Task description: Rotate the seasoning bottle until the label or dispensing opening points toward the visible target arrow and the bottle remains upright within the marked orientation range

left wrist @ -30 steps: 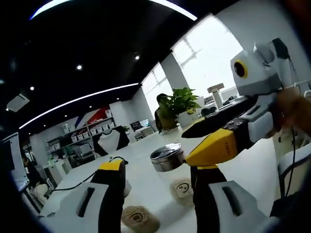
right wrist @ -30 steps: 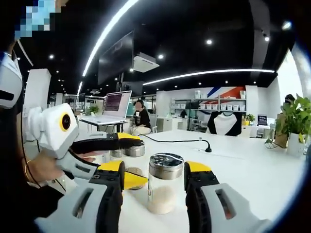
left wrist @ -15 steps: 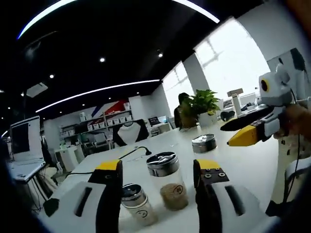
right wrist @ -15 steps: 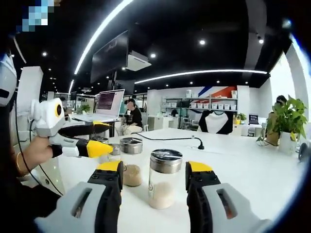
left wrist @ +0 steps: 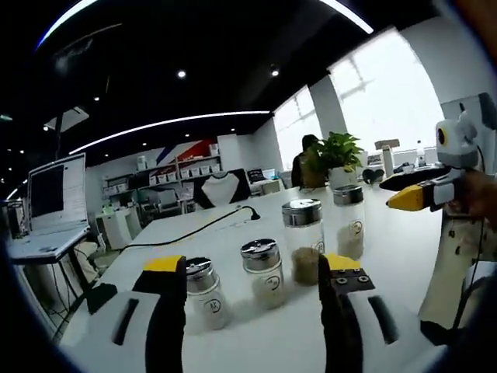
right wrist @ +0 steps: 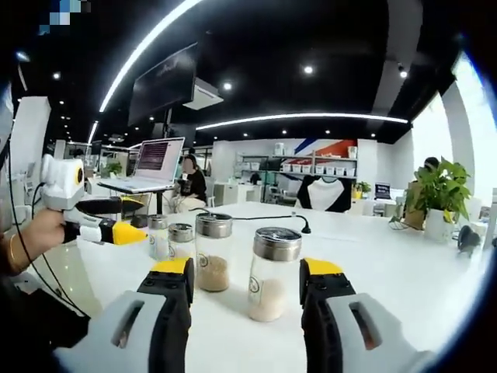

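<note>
Both tools have drawn back from the bottles, leaving bare white table (right wrist: pixel 404 264) around the row. Four bottles stand upright; the nearest bottle (right wrist: pixel 272 273) sits just ahead of the right tool (right wrist: pixel 247 281), whose jaws are spread and hold nothing. Left tool (left wrist: pixel 253 284) is likewise spread, facing the row.

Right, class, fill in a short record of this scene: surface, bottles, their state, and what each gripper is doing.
surface: white table
bottles: four seasoning bottles in a row, metal lids
state: all upright, lids on
contents: the tallest bottle holds brown seasoning; nearest bottle pale seasoning
left gripper: open, holding nothing, short of the row
right gripper: open, holding nothing, nearest bottle just ahead
background: laptop, potted plant
</note>
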